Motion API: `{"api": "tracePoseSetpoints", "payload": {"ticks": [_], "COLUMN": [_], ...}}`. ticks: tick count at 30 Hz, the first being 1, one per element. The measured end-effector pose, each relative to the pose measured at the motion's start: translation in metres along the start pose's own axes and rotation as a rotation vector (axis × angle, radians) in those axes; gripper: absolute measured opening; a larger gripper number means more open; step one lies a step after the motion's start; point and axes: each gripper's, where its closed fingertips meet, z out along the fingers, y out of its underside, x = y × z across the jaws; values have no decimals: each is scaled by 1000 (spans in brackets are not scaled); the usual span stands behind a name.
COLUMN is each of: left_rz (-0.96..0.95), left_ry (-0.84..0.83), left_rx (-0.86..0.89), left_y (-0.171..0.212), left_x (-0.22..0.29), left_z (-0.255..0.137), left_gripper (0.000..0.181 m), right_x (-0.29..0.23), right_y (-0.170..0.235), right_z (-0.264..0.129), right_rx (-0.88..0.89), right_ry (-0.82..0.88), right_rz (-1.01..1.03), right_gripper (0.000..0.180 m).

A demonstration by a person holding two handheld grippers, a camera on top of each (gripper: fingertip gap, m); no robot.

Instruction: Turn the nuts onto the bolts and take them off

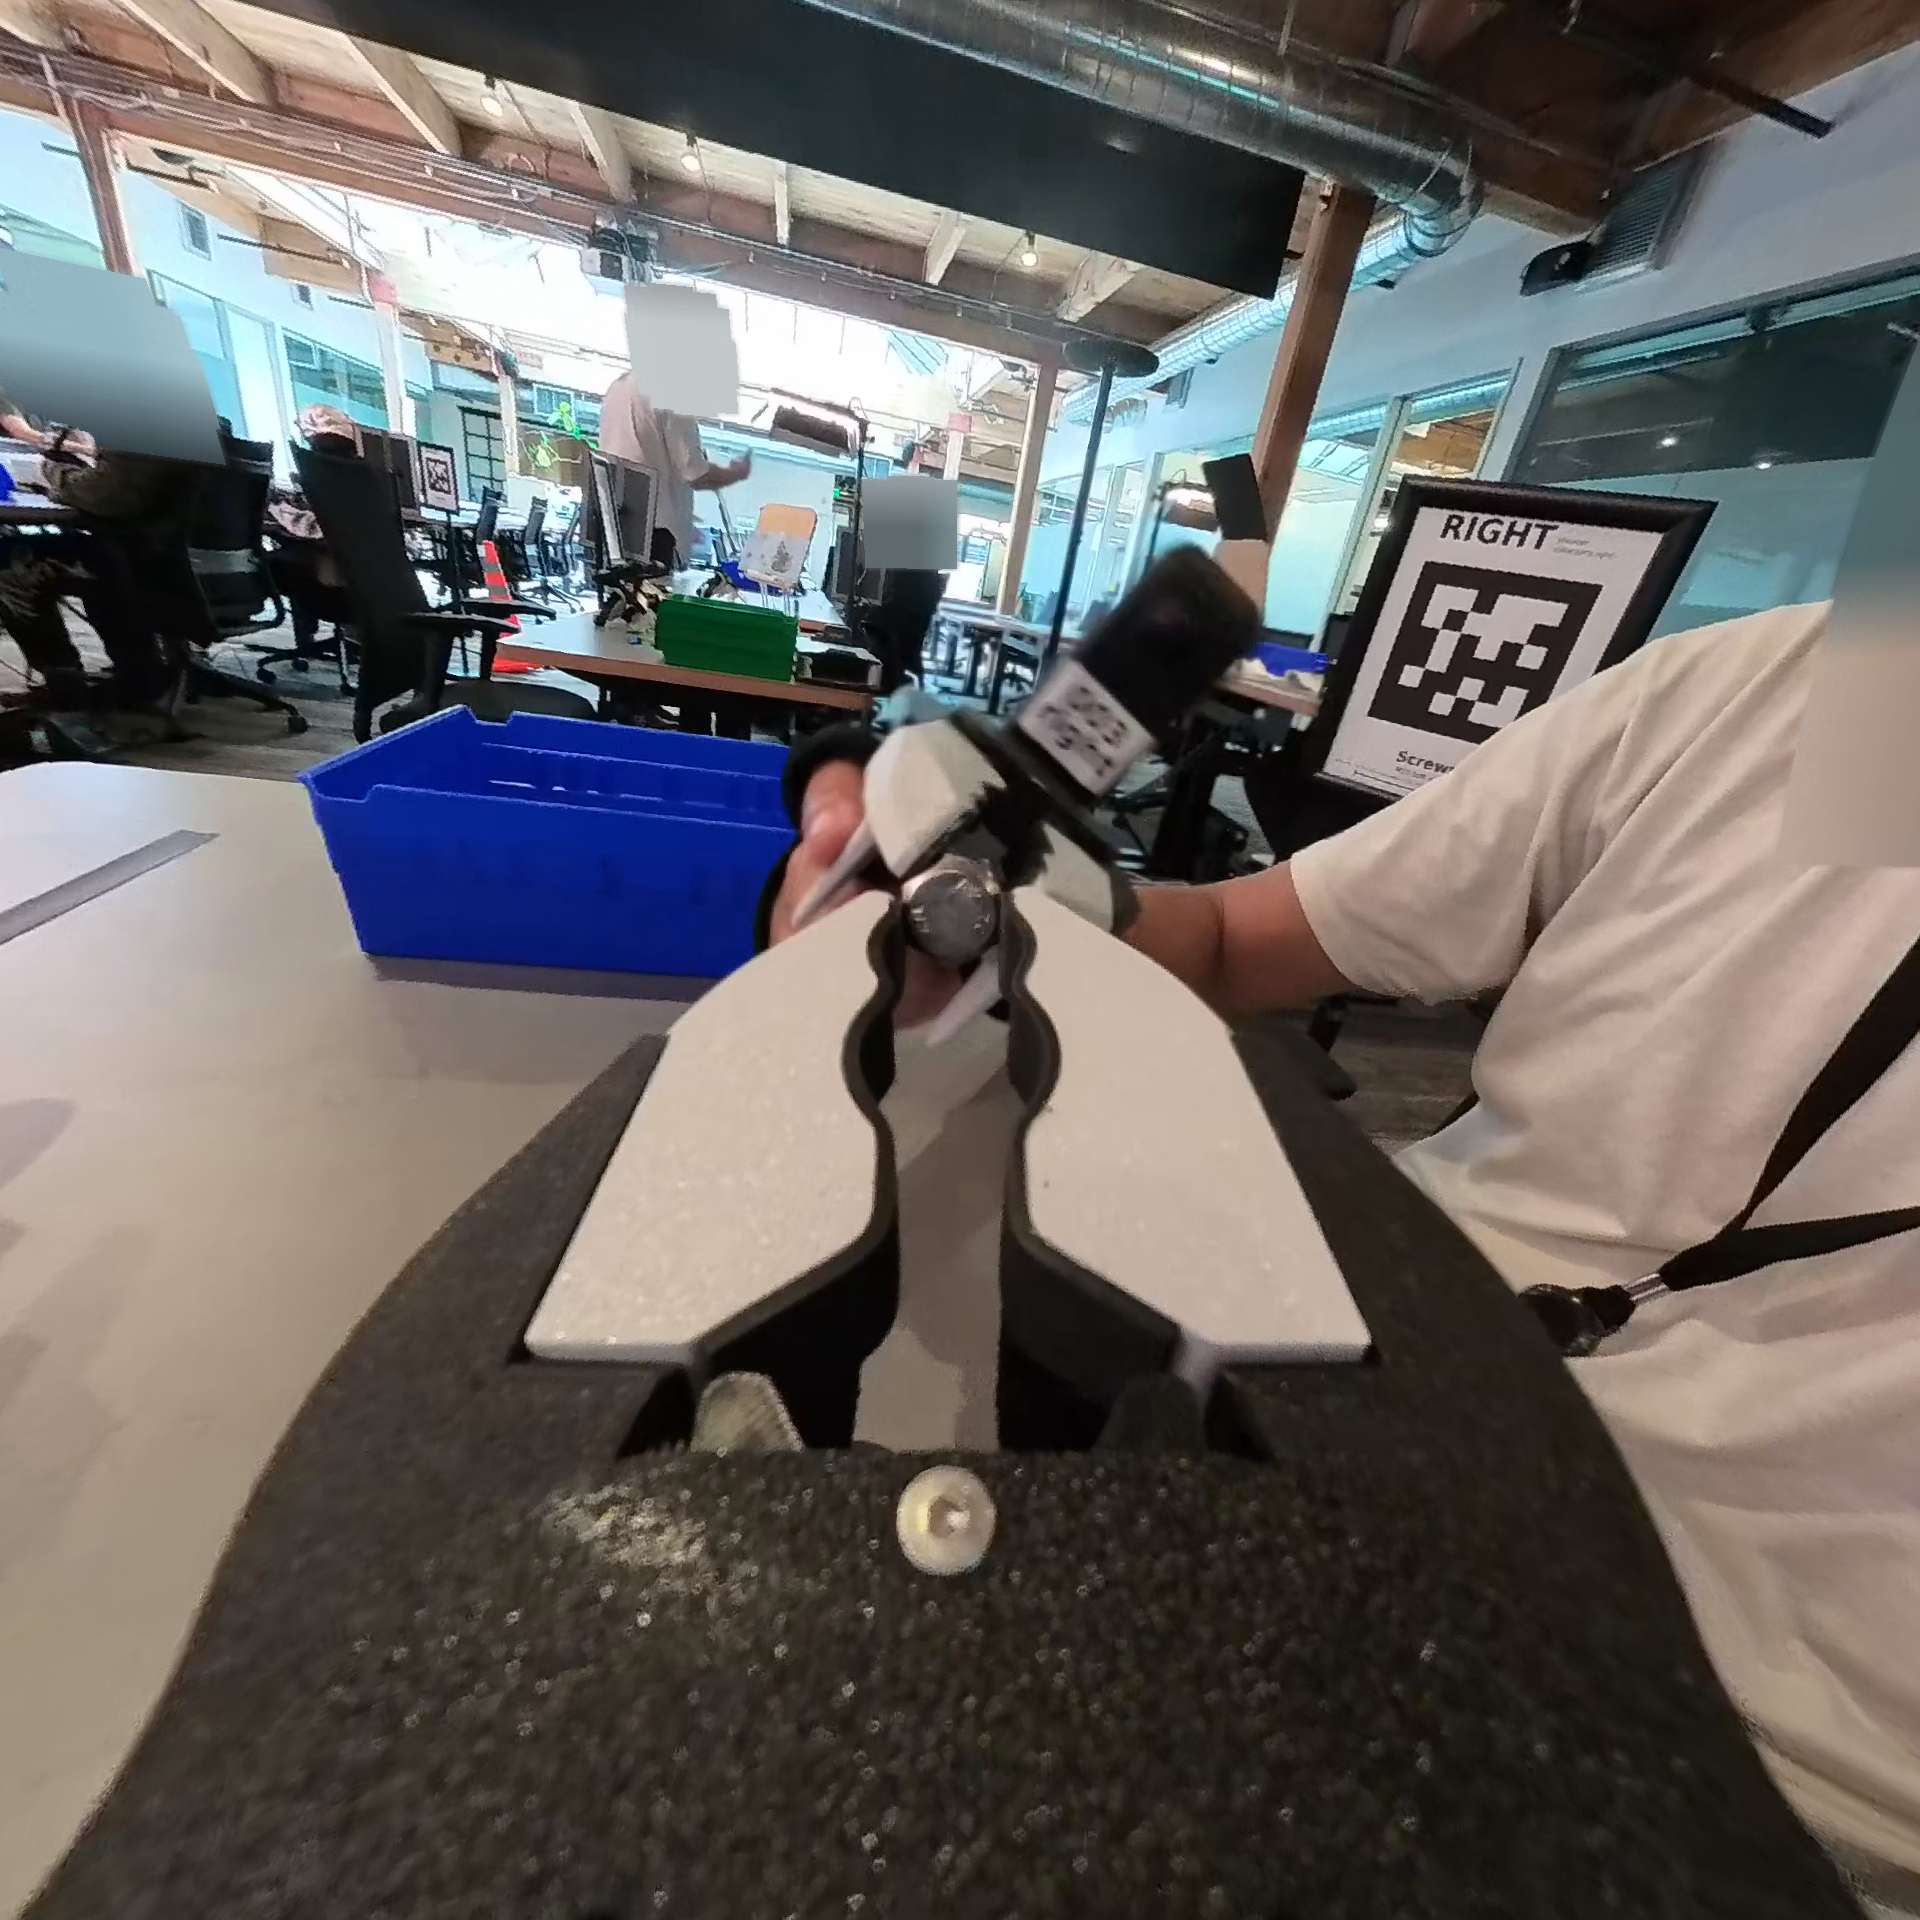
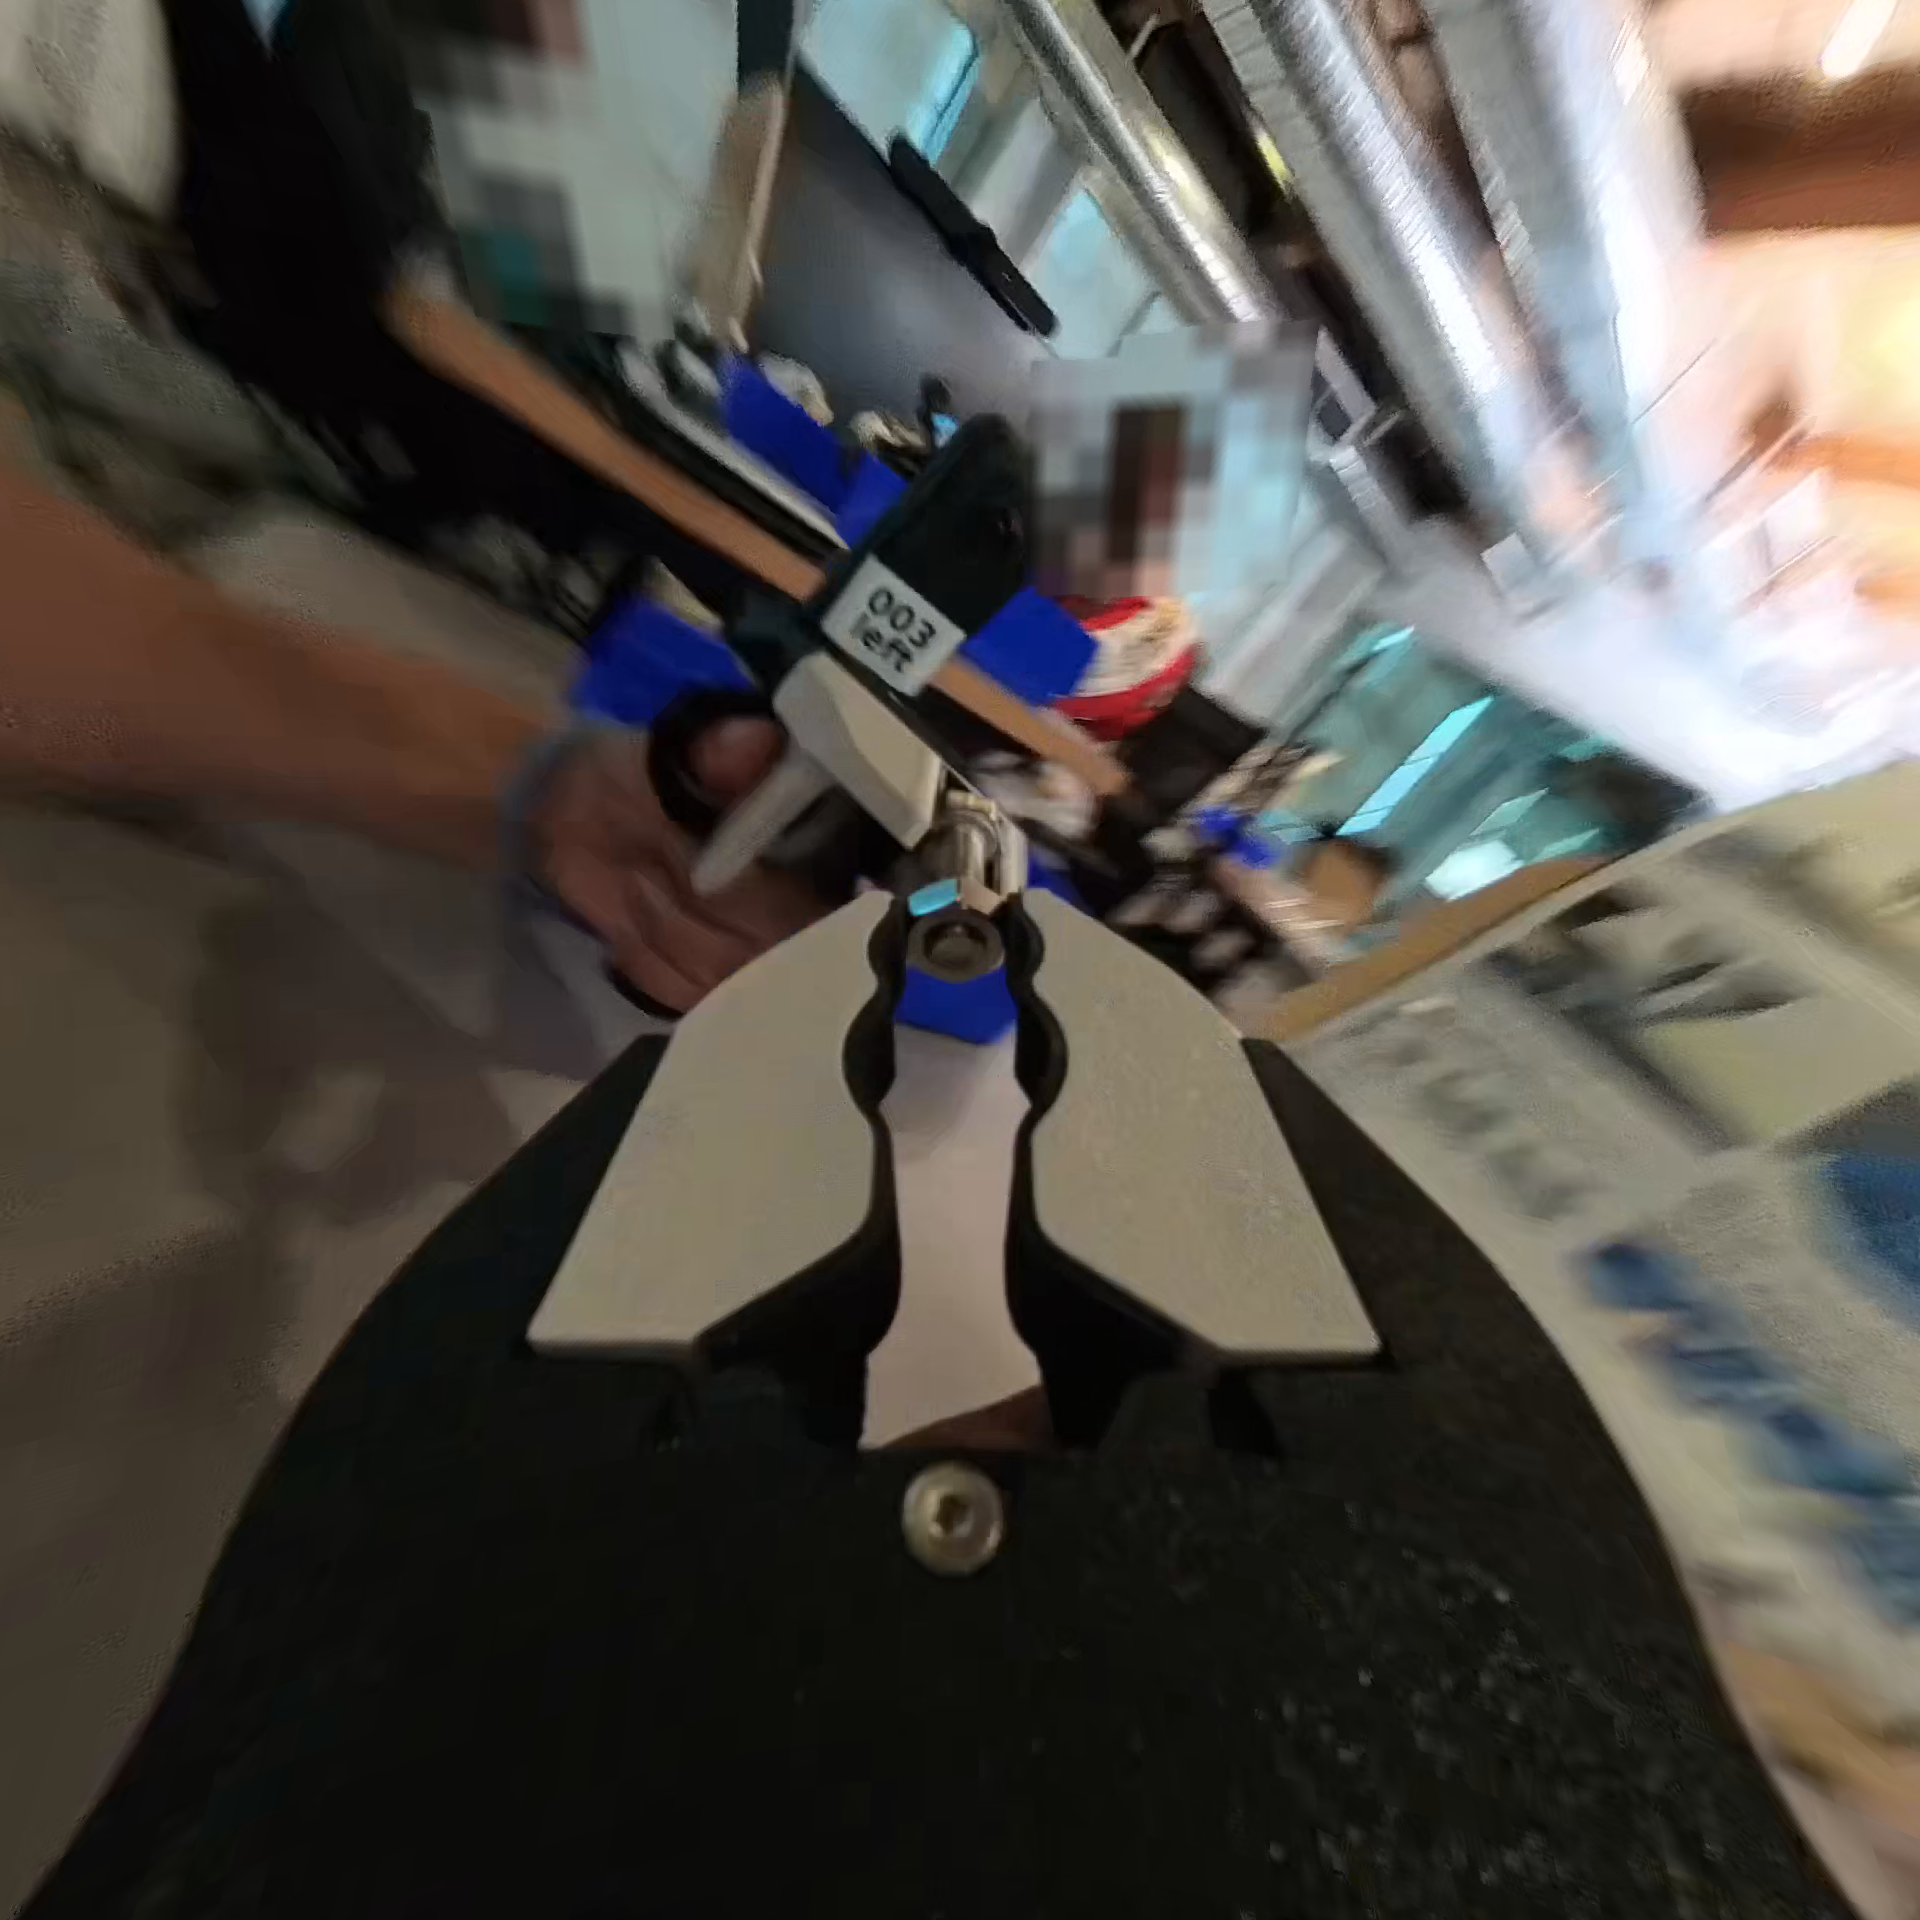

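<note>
– Steel bolt (image 1: pixel 951 912), head end pinched between the tips of the left tongs (image 1: pixel 951 940). Where's the nut?

– Straight ahead of them, tip to tip. The right tongs (image 2: pixel 951 961) are closed on what I take to be the nut (image 2: pixel 951 943), on the bolt's far end. Both pairs are clear above the desk (image 1: pixel 208 1039).

– So how to turn it well?

– My judgement: hold the left tongs rigid and roll only the right pair about the bolt's axis. Keep both in line, since any tilt risks cross-threading or levering the bolt out of its pinch. Grip lightly enough to re-take after each twist.

– Room to swing?

– Open below and ahead. The blue bin (image 1: pixel 540 831) stands left of the left tongs and beyond them, well apart. The person's shirt (image 1: pixel 1558 1039) is close on their right, so the right elbow looks tightest. The right view is smeared, so I can't tell what lies around that pair.
</note>
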Motion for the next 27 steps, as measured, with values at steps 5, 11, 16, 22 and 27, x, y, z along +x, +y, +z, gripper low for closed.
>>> {"api": "tracePoseSetpoints", "payload": {"ticks": [5,11,16,22,27], "left_rz": [73,66,7,-51,-53], "left_ry": [-71,-82,-52,-1,35], "left_rx": [-16,-57,-42,-37,-32], "left_y": [0,8,10,18,18], "left_x": [-5,-9,-10,-8,-1], "left_z": [1,3,3,10,14], "left_gripper": [17,16,16,16,16], "right_x": [2,-8,1,-5,-5], "right_y": [-2,8,24,32,19], "right_z": [0,-9,-20,-13,-19], "right_rx": [184,200,-30,-119,-26], "right_ry": [-398,-274,134,299,216], "right_rz": [1119,821,-172,-626,-344], "right_gripper": [18,45,41,29,17]}}
